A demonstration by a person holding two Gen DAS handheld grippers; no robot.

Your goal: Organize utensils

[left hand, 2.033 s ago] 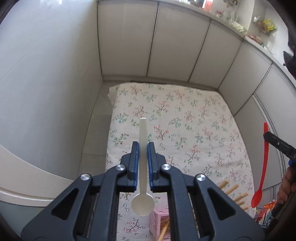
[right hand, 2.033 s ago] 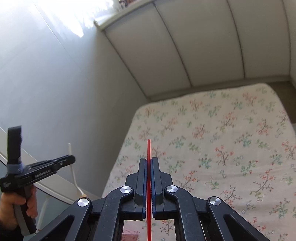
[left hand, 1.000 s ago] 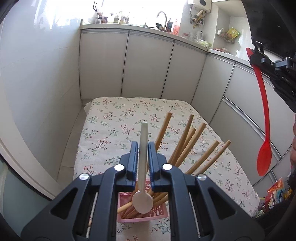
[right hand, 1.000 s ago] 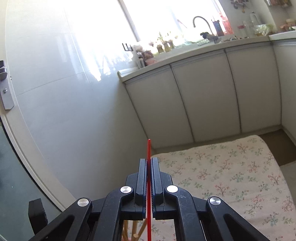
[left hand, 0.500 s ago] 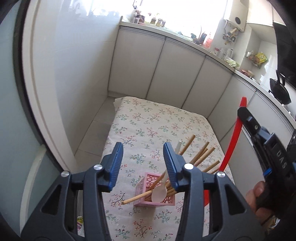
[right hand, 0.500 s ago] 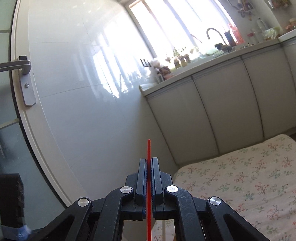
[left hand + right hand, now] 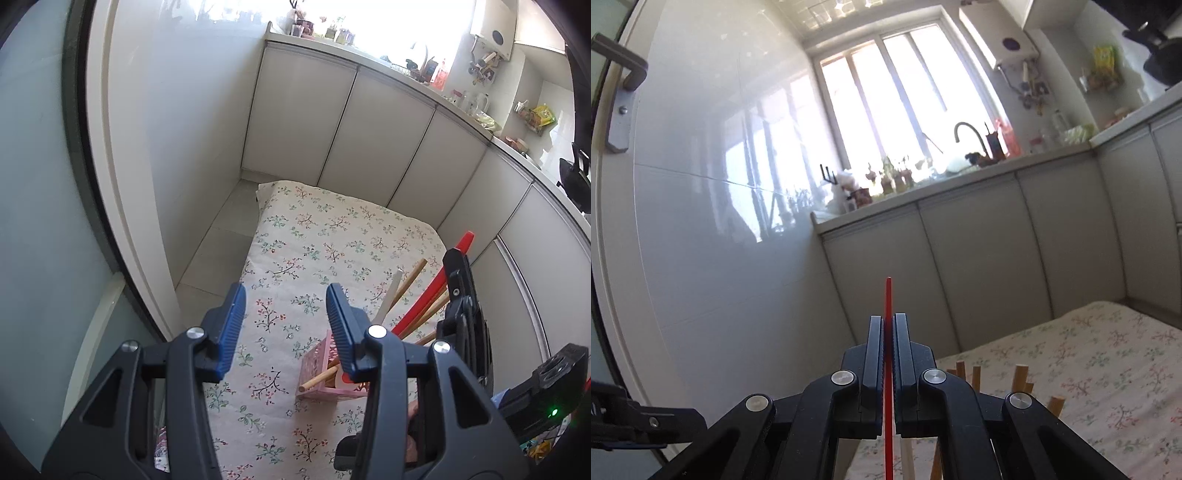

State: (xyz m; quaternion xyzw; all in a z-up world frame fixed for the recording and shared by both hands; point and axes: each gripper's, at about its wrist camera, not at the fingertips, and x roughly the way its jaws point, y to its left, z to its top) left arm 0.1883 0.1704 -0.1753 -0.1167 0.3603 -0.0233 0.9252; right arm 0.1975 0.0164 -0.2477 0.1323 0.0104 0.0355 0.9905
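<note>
My left gripper (image 7: 284, 325) hangs with fingers apart, empty; my right gripper (image 7: 887, 354), fingers clamped on the red spoon (image 7: 888, 302), lowers it bowl-first into the pink holder (image 7: 317, 363).

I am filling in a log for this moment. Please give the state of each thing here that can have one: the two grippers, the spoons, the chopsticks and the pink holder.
Left gripper: jaws open, holding nothing.
Right gripper: jaws shut on the red spoon.
Red spoon: held, slanting down into the holder.
White spoon: released, leaning in the holder.
Chopsticks: leaning in the holder.
Holder: upright on the cloth.
</note>
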